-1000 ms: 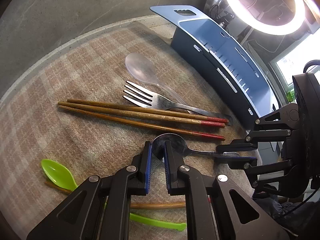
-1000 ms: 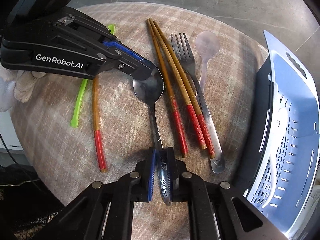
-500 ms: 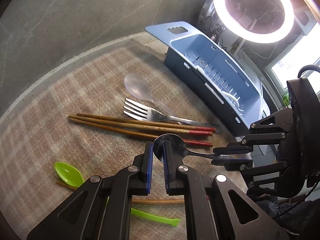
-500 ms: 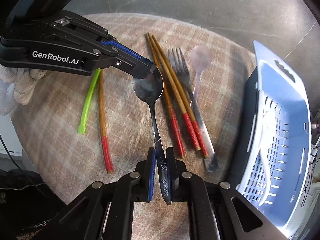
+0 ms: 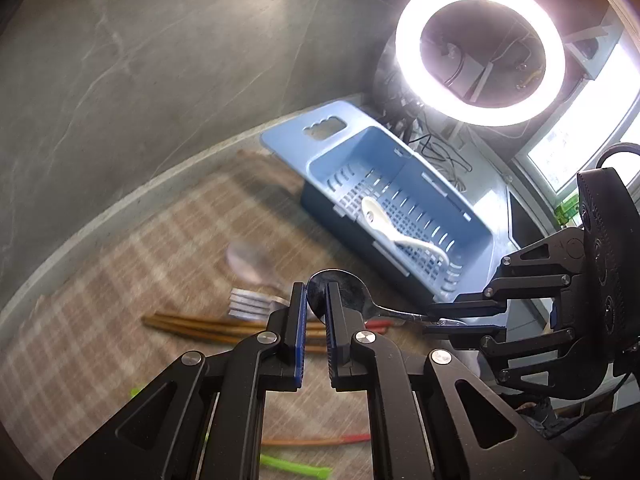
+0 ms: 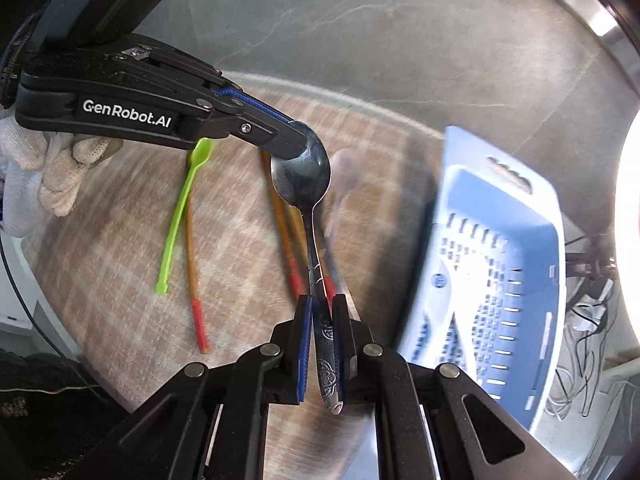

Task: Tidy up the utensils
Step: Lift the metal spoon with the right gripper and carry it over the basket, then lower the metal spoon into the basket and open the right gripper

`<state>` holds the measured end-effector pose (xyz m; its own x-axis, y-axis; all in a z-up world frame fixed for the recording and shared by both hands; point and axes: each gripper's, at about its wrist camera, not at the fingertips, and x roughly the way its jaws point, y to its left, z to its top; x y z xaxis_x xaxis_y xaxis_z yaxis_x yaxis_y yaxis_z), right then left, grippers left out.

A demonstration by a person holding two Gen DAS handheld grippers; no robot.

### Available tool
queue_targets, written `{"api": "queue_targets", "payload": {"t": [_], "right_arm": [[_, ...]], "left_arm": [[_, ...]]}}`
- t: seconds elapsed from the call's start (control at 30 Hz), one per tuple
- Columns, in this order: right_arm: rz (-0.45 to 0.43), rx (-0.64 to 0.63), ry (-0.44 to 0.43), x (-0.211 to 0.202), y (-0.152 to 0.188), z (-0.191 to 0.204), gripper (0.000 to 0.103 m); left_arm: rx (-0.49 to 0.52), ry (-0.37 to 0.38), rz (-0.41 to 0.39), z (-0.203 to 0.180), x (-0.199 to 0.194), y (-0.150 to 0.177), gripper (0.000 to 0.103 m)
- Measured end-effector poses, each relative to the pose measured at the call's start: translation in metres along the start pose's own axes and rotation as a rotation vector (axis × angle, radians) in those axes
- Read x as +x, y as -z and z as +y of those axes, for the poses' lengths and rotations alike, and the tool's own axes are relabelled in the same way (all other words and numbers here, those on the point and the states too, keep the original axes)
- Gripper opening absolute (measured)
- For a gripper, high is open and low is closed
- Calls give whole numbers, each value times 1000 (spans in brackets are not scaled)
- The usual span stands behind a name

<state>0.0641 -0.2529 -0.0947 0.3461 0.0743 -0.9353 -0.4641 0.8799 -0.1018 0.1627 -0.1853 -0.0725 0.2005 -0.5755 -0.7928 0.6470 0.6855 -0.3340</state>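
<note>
A metal spoon hangs in the air between both grippers, well above the checked cloth. My left gripper is shut on the spoon's bowl. My right gripper is shut on the spoon's handle. On the cloth lie wooden chopsticks, a metal fork, a clear plastic spoon, a green plastic spoon and a lone chopstick. A blue slotted basket stands at the right with a white spoon in it.
A bright ring light stands behind the basket, with cables beside it. A grey stone wall rises behind the round table edge. A gloved hand holds the left gripper.
Both grippers have lifted the metal spoon higher off the cloth and toward the basket. The basket's inside with the white spoon has come into the left wrist view.
</note>
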Motion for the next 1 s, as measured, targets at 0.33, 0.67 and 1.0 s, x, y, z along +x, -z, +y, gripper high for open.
{"api": "queue_targets", "payload": {"t": [0.33, 0.67, 1.0], "right_arm": [[-3, 88, 53, -4, 22, -69, 8], [53, 168, 42, 21, 52, -116, 8], [56, 168, 30, 35, 62, -128, 14]], "left_arm": [[79, 52, -5, -43, 44, -51, 7], [93, 99, 81, -62, 110, -70, 7], [99, 80, 146, -67, 137, -73, 7]]}}
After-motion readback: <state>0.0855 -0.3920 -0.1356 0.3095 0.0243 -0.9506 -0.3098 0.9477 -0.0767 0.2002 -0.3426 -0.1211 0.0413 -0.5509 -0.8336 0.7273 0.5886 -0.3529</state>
